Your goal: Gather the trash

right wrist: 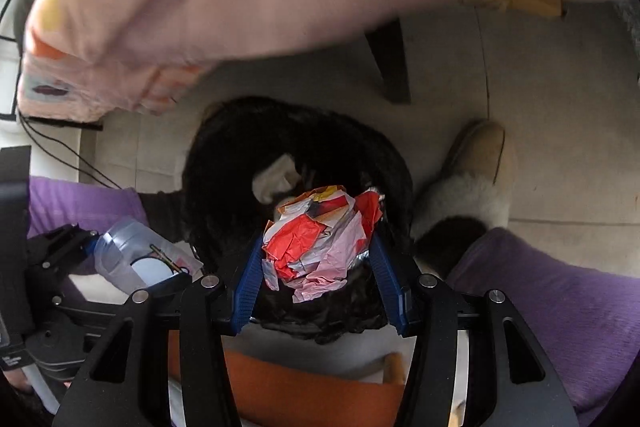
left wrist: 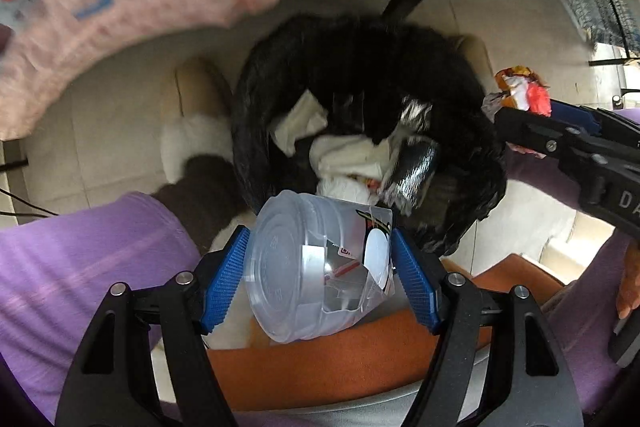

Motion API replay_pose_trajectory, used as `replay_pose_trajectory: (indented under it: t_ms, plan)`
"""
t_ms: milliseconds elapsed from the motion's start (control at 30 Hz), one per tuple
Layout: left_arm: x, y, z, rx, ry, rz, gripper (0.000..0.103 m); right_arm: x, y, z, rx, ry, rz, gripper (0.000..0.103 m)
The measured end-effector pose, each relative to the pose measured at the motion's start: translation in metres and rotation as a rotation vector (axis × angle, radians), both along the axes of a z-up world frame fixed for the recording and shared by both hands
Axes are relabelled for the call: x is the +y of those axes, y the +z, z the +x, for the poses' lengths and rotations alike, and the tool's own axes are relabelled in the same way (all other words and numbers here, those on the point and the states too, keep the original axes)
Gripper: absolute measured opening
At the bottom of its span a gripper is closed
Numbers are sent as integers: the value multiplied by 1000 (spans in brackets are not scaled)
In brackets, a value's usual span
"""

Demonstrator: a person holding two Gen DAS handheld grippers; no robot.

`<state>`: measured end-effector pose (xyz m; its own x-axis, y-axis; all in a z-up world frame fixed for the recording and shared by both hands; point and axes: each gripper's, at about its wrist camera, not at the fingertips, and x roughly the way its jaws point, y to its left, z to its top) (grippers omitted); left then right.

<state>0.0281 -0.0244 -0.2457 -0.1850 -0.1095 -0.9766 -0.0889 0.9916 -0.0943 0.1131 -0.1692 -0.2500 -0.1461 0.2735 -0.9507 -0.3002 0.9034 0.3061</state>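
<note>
Left gripper (left wrist: 320, 267) clamps a clear plastic cup (left wrist: 316, 267), label unreadable. Right gripper (right wrist: 316, 263) grips a crumpled red-white wrapper (right wrist: 320, 243), print illegible, above the black trash bag (right wrist: 232, 155).

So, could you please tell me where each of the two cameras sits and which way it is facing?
Left wrist: on the left gripper, facing down past its clear plastic cup into the black trash bag; purple-clad legs and a slipper show.
Right wrist: on the right gripper, facing down past its crumpled wrapper at the bag; legs and a slipper show.
Shared: bag, cup, wrapper, each other's gripper.
</note>
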Motion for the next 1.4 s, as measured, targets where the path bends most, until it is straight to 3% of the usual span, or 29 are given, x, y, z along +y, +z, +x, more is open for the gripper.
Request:
replay_pose_trajectory:
  t_ms: [300,367,400,433,533,667,933,1167,1400]
  plan:
    - [-14,-44,-5,132,-5,-7,75,3,-42,-5,101,-4,-64,51]
    - [-15,-46,-5,138,-16,-2,84,0,-46,-5,110,-21,-75,65]
    - [-14,-45,-5,133,-18,7,87,-2,-47,-4,111,-31,-84,78]
    - [-13,-43,-4,122,-14,12,87,-4,-48,-5,105,-40,-92,85]
    - [-9,-33,-3,75,9,5,90,-9,-43,-2,76,-70,-94,86]
    - [-7,-11,-1,-23,24,12,93,-12,-26,-1,-4,-70,-106,87]
    - [-1,48,3,-277,65,65,95,-14,46,1,-254,-47,-90,89]
    - [12,119,4,-580,80,1,97,-18,129,3,-523,-26,11,92]
    - [21,190,3,-844,26,55,97,-22,204,5,-759,4,128,94]
